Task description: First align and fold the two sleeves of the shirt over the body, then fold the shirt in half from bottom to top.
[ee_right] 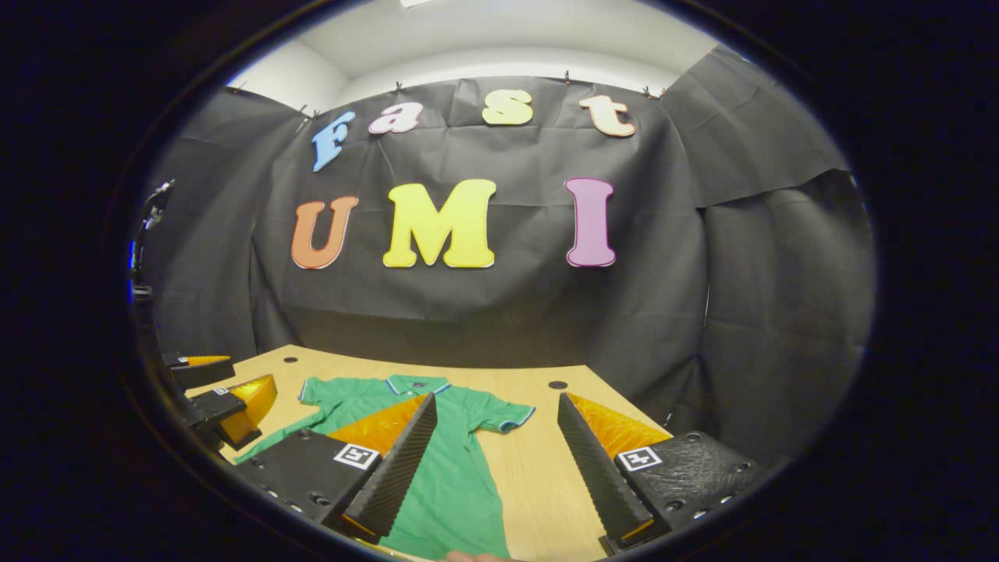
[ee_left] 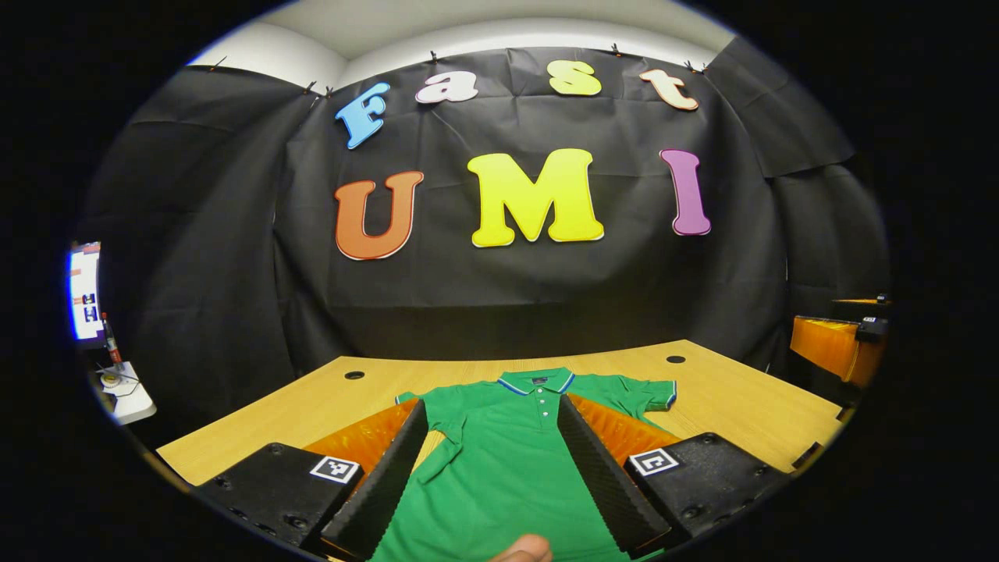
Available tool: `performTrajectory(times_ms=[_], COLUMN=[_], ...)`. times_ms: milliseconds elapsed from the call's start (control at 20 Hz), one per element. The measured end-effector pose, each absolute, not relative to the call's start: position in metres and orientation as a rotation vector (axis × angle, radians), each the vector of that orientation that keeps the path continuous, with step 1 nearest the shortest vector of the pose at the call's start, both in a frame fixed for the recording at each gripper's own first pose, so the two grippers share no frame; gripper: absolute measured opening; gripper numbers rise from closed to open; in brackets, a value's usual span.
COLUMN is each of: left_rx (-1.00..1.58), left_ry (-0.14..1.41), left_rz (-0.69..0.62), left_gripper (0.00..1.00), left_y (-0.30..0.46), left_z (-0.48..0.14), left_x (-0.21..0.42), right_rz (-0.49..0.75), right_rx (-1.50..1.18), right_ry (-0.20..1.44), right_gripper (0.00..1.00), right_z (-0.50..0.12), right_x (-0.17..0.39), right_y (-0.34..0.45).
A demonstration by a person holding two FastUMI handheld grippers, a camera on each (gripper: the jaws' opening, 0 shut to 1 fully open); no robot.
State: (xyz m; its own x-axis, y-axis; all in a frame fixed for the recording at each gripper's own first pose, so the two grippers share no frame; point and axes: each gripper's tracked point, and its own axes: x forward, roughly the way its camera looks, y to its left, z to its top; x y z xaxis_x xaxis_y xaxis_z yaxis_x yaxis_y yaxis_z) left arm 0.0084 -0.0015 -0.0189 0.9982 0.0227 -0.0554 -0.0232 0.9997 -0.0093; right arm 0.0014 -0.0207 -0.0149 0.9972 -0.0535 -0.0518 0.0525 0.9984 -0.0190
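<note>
A recording booth in a lab: black cloth (ee_right: 484,312) clipped up as walls around a wooden desk (ee_left: 741,398) with cable holes, white ceiling (ee_left: 484,23) above, a lit screen (ee_left: 84,290) off left.

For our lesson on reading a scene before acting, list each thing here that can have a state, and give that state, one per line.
Shirt: spread flat on the table, front up, collar buttoned, not yet folded in half.
Far sleeve: spread out to the side, unfolded.
Near sleeve: appears turned in over the body.
Left gripper: jaws open above the shirt, holding nothing.
Right gripper: jaws open, holding nothing.
Table: bearing the shirt.
</note>
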Motion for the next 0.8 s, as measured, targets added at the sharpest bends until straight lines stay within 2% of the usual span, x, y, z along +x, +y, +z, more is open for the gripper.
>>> performTrajectory(times_ms=[500, 800], left_rx=[-0.023, -0.029], left_ry=[0.070, 0.065], left_rz=[0.030, 0.034], left_gripper=[1.00, 1.00], left_y=[0.001, 0.001], left_z=[-0.021, -0.021], left_x=[0.009, 0.010], right_rz=[-0.058, -0.073], right_rx=[-0.005, 0.066], right_ry=[0.082, 0.193], right_gripper=[0.95, 0.95], right_z=[-0.028, -0.055], right_x=[0.017, 0.093], right_y=[-0.024, -0.027])
